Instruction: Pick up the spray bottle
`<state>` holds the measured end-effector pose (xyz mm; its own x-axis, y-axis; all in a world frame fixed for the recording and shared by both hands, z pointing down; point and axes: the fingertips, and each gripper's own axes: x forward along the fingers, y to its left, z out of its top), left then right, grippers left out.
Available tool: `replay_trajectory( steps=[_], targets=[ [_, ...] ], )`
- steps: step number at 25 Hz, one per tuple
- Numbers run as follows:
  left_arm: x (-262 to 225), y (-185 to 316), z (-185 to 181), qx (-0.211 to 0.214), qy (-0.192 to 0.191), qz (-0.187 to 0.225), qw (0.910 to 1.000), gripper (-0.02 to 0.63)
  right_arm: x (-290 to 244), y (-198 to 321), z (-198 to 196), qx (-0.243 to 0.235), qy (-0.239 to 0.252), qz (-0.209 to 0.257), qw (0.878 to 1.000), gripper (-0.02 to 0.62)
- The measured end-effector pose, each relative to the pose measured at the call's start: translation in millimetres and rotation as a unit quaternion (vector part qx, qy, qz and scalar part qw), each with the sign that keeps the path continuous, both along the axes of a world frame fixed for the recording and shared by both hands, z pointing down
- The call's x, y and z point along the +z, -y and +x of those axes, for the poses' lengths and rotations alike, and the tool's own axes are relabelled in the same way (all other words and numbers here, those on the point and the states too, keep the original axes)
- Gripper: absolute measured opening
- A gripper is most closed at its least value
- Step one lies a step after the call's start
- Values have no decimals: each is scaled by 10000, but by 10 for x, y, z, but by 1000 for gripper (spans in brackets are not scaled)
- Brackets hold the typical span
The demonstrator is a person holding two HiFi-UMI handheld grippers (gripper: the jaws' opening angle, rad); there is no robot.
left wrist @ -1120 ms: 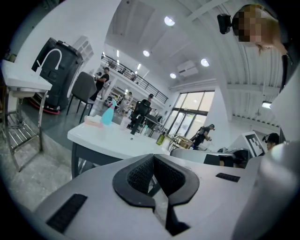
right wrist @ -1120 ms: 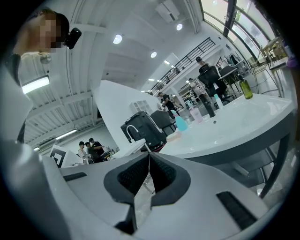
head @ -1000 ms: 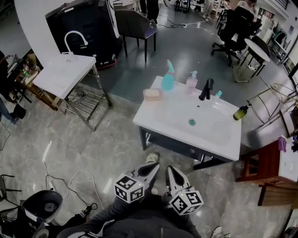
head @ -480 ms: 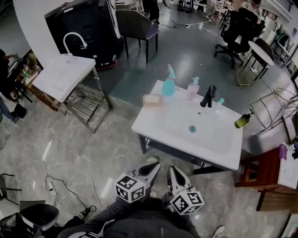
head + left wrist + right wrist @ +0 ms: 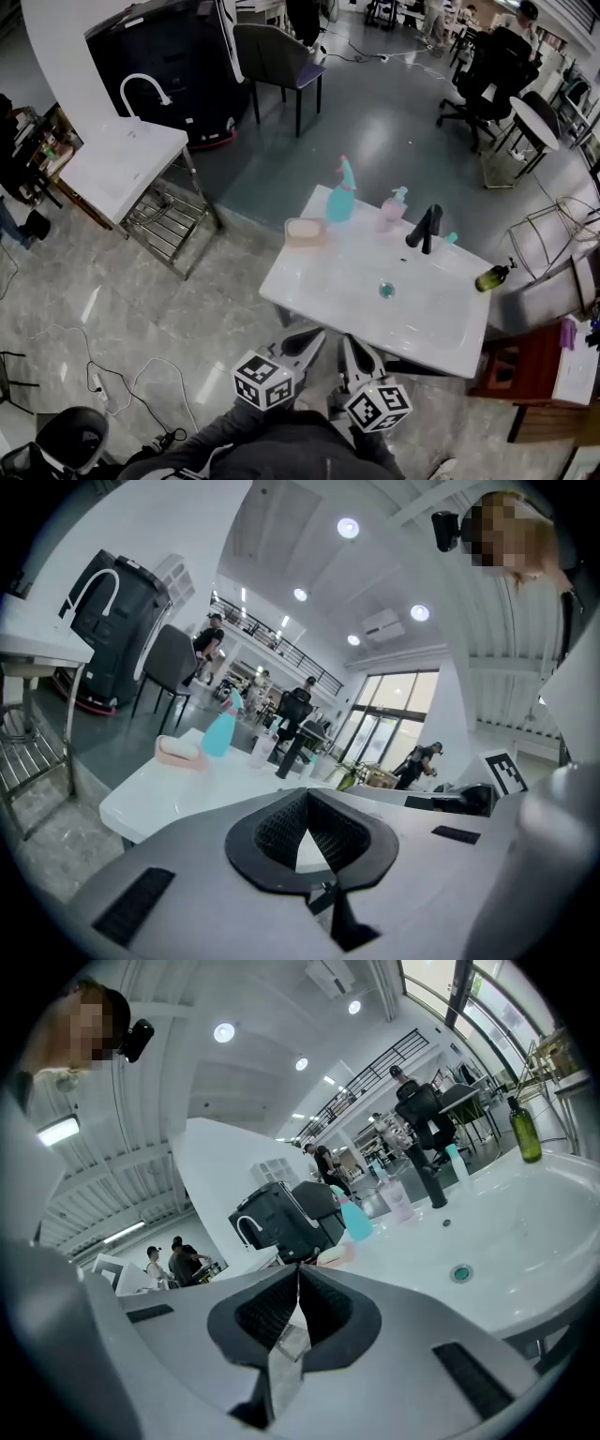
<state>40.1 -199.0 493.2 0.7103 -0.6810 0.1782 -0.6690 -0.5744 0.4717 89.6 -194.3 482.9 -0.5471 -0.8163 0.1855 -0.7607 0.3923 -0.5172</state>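
Observation:
The teal spray bottle (image 5: 340, 192) stands upright at the far left corner of the white sink table (image 5: 309, 281). It also shows in the left gripper view as the spray bottle (image 5: 222, 731), and in the right gripper view as the spray bottle (image 5: 354, 1218). My left gripper (image 5: 314, 335) and right gripper (image 5: 344, 339) are side by side at the table's near edge, well short of the bottle. Both point toward the table. The left gripper (image 5: 305, 792) and right gripper (image 5: 298, 1269) are shut with nothing between the jaws.
On the table stand a pink soap dish (image 5: 305, 232), a pink pump bottle (image 5: 394, 206), a black faucet (image 5: 424, 228) and a green bottle (image 5: 492, 277). A second sink stand (image 5: 122, 164) is at the left; chairs (image 5: 277, 52) stand behind. Cables (image 5: 112, 375) lie on the floor.
Both grippers have moved forward to the sink table, which now sits lower and closer in the head view. Both stay shut.

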Motion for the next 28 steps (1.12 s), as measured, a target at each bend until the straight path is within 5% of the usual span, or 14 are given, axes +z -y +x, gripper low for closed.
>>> replay_trajectory(
  steps=[16,28],
  targets=[
    [-163,1259,-119,97,-14,47,9999,7,-201,1304,-113,-29,-172,150,9997,11],
    [-255,1746,-96,375,38,77,9993,6,-318,1774,-48,215,-287,338,9988,11]
  ],
)
